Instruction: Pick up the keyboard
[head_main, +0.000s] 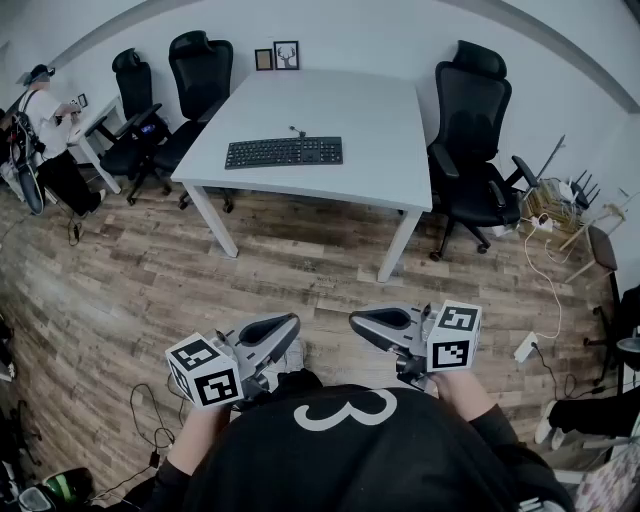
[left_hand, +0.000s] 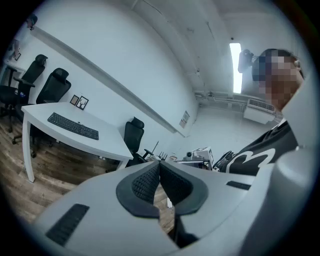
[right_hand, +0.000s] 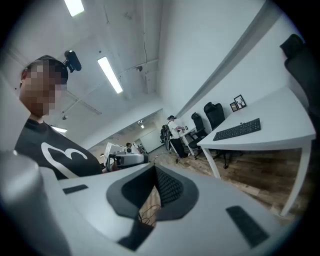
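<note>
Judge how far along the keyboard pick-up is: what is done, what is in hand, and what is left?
Done: nothing yet. The keyboard lies flat on the white table, untouched. In hand: nothing is gripped. The left gripper and right gripper are both shut and empty, held well short of the table with wooden floor between. Left: step closer, open the jaws, grasp the keyboard and lift it.

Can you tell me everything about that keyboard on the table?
The keyboard is black, long and flat, with rows of small keys, probably plastic. It lies flat on the white table, near the edge closest to the person and towards the left in the head view. A thin cable seems to come out of its back. Only the table touches it.
</note>
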